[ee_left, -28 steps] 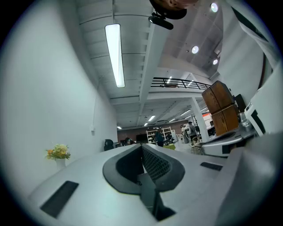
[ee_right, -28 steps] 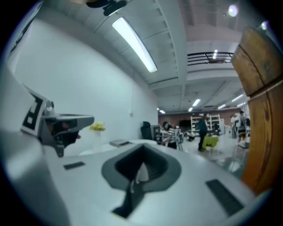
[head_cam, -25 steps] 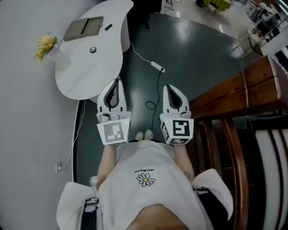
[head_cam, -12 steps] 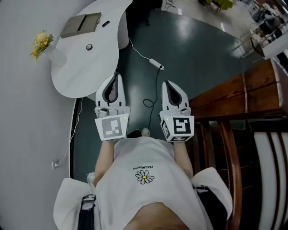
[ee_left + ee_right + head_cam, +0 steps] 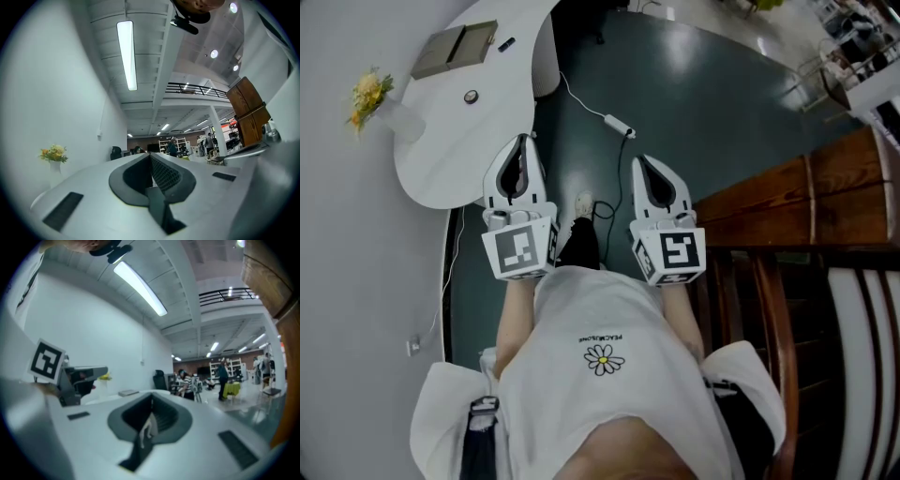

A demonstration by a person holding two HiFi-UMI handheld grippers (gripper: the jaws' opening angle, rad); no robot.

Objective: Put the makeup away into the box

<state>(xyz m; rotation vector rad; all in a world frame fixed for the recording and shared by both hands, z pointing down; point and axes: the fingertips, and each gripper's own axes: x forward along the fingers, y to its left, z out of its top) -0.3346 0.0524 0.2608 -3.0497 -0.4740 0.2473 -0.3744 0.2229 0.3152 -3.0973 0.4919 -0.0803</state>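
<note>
Left tool (image 5: 521, 142), right tool (image 5: 645, 165): jaws together, empty, likely because nothing is within reach yet | makeup: round piece (image 5: 471, 97), dark stick (image 5: 505, 43) on white bench (image 5: 441, 159), near grey box (image 5: 455, 49) at far corner

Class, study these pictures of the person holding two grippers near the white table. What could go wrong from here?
The cable loops across the floor right by the shoe; a step might snag it. The vase stands at the table's edge on the left gripper's side; a careless reach could tip it. The right gripper hangs close to the wooden furniture and could bump it.
</note>
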